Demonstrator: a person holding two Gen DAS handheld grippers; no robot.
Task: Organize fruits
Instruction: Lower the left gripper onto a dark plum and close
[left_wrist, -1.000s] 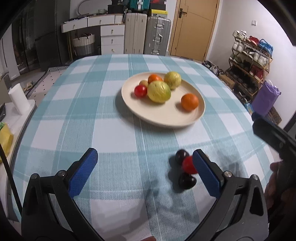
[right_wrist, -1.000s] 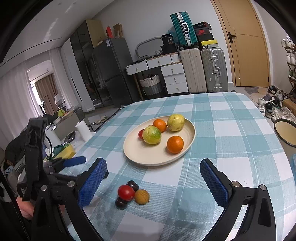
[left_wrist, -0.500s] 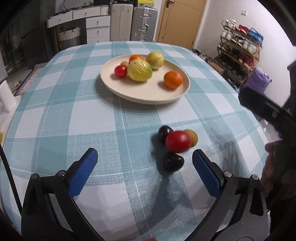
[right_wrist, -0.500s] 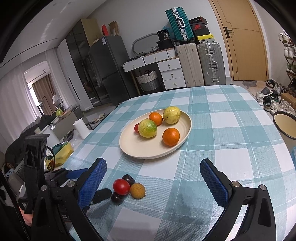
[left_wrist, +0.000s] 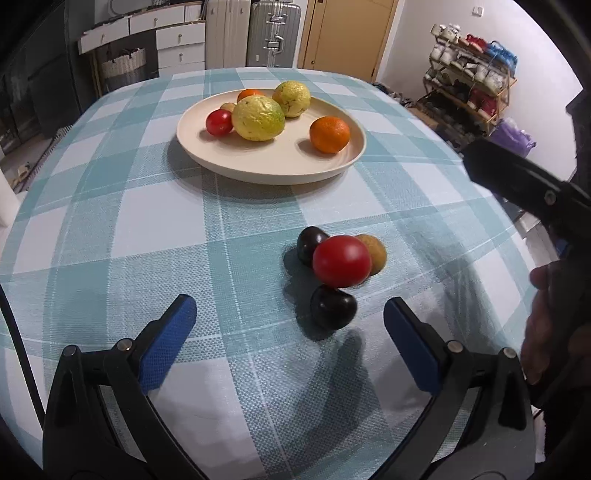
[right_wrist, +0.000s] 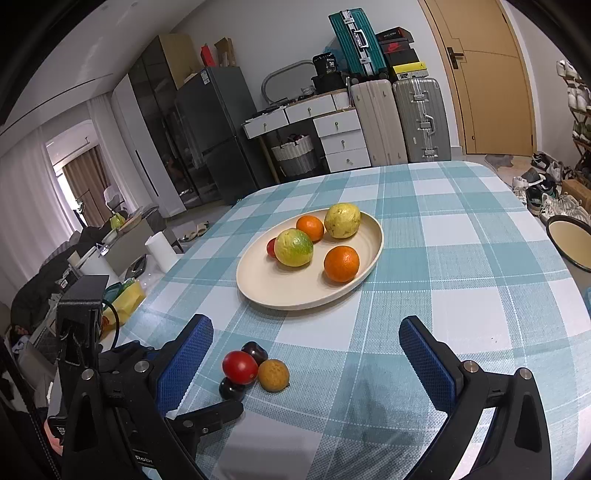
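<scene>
A cream plate (left_wrist: 280, 162) (right_wrist: 258, 284) on the checked tablecloth holds two yellow-green citrus (left_wrist: 258, 118), two oranges (left_wrist: 329, 134) and a small red tomato (left_wrist: 218, 122). Nearer me a loose cluster lies on the cloth: a red tomato (left_wrist: 341, 261) (right_wrist: 239, 366), two dark plums (left_wrist: 333, 307) (left_wrist: 309, 242) and a brown round fruit (left_wrist: 375, 253) (right_wrist: 273, 374). My left gripper (left_wrist: 290, 347) is open and empty, just short of the near plum. My right gripper (right_wrist: 304, 365) is open and empty, with the cluster between its fingers.
The table's edges curve away on all sides. The left gripper's body (right_wrist: 122, 373) shows at the right wrist view's lower left. A second plate (right_wrist: 570, 240) sits off the table at right. Suitcases, drawers and a shoe rack stand behind.
My left gripper has moved forward and lower toward the loose cluster, which now looks larger and more central. The right gripper has shifted slightly closer. No fruit has moved.
</scene>
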